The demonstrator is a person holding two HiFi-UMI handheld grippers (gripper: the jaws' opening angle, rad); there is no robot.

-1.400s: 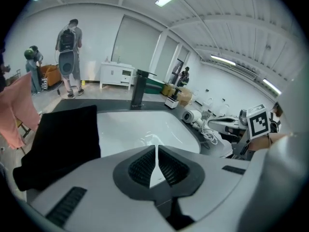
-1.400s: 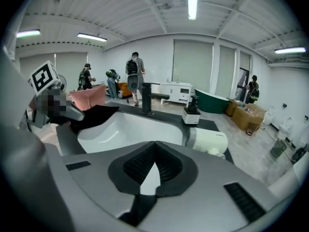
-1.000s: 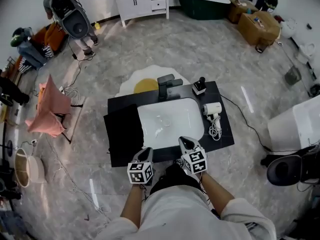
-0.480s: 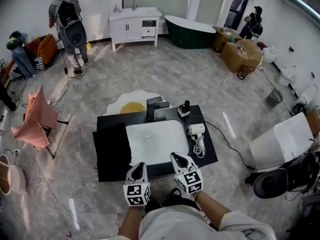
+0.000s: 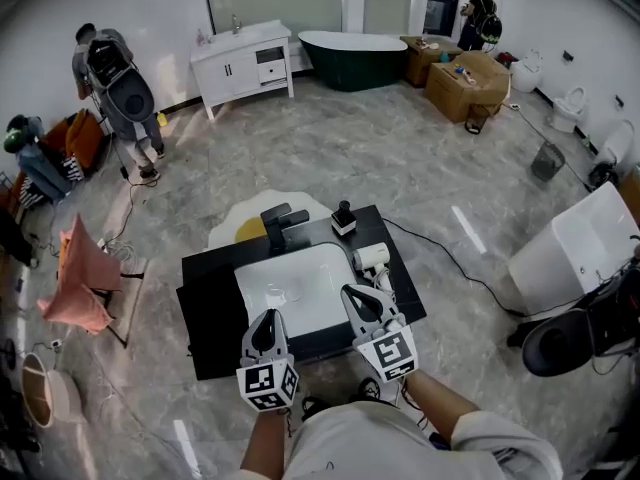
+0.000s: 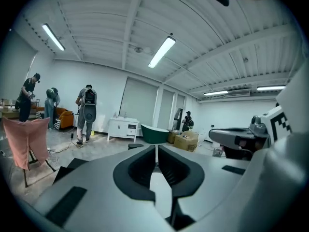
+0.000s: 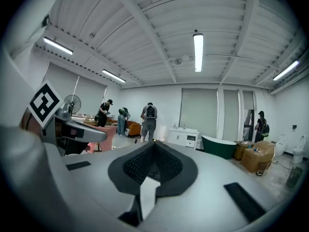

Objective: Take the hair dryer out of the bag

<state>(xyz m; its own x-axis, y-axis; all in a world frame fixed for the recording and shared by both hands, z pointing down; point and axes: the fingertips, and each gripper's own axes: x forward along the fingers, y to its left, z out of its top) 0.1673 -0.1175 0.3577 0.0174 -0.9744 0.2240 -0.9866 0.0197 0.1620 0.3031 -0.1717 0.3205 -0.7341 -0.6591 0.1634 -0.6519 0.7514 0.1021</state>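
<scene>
Hair dryer, likely light, rigid and smooth-shelled, best gripped by its handle, is lying on the black tabletop at 3 o'clock of the white basin, while left gripper and right gripper are hovering pressed together, empty.

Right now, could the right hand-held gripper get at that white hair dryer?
Probably yes: the hair dryer lies uncovered on the black counter just beyond the right hand-held gripper, with nothing between; its shut jaws must open first.
</scene>
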